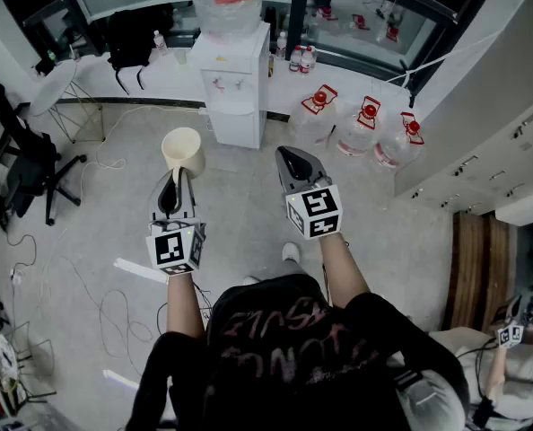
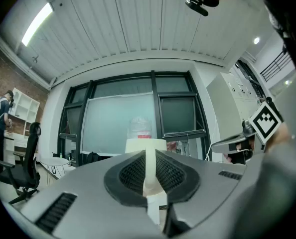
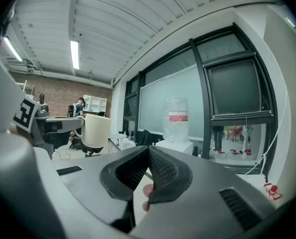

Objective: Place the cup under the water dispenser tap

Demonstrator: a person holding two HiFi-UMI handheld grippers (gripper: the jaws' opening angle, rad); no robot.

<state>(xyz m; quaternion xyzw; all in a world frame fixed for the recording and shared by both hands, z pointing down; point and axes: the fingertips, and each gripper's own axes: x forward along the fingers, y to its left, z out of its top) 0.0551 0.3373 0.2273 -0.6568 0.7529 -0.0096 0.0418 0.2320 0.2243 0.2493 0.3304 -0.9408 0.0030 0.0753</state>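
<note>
As the left gripper's (image 1: pixel 176 176) jaws pinch the cup (image 1: pixel 182 149) by its handle (image 2: pixel 150 176), the dispenser tap (image 1: pixel 227 83) lies straight ahead, well apart; the right gripper's (image 1: pixel 293 161) jaws are pressed together.

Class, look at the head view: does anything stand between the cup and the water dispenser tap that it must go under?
Nothing visible does. The cup, held by its handle in the left tongs, faces the water dispenser across open floor. The spare bottles stand off to the right of that path.
</note>
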